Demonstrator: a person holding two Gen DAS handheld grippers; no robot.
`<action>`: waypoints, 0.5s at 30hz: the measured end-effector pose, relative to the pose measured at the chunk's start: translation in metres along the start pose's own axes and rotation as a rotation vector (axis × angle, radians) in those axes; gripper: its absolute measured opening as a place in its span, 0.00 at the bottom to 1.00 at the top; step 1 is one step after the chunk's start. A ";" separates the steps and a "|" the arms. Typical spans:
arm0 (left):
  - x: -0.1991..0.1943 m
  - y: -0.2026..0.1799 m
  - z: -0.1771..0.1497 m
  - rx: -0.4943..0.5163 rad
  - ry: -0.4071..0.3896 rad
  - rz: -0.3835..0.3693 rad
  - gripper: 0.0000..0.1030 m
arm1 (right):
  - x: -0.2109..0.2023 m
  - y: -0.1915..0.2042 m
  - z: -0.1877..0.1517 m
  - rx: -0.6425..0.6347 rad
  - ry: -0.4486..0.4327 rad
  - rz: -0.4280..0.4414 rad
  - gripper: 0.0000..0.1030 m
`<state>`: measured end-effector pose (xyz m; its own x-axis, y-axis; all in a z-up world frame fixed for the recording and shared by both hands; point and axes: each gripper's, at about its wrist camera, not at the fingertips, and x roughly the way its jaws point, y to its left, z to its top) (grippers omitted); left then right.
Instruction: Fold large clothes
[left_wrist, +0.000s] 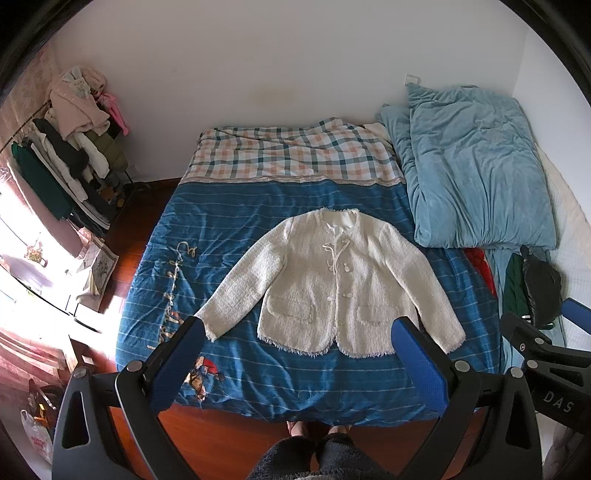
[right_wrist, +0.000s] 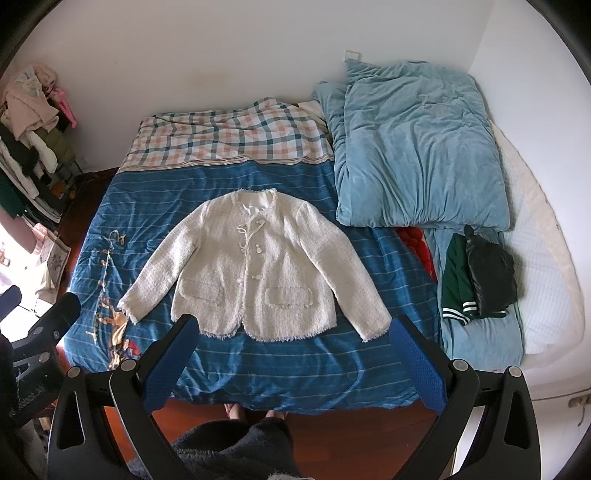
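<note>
Both the left hand-held gripper (left_wrist: 299, 334) and the right hand-held gripper (right_wrist: 295, 330) hover released, blue pads spread wide, grasping nothing. Ahead of and below them, the cream tweed buttoned jacket (left_wrist: 332, 280) lies flat, sleeves spread, on the blue striped bedspread (left_wrist: 229, 221).

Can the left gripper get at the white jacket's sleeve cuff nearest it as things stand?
Probably yes. The left gripper is open above the bed's near edge, and the white jacket lies flat with that sleeve cuff uncovered on the blue bedspread.
</note>
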<state>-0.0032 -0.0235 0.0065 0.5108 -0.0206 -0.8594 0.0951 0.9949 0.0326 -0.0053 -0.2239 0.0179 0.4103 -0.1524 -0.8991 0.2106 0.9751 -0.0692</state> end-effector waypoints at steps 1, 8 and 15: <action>0.000 -0.001 0.000 -0.001 -0.001 0.001 1.00 | 0.000 0.000 0.000 0.000 0.000 0.000 1.00; 0.002 0.001 0.000 0.002 0.005 -0.007 1.00 | -0.002 0.001 -0.001 0.000 0.000 0.001 1.00; 0.000 0.010 -0.006 0.006 0.003 -0.014 1.00 | -0.005 0.002 -0.001 -0.002 0.001 -0.001 1.00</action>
<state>-0.0073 -0.0135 0.0035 0.5072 -0.0344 -0.8612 0.1073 0.9940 0.0235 -0.0077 -0.2215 0.0220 0.4095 -0.1535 -0.8993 0.2097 0.9752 -0.0709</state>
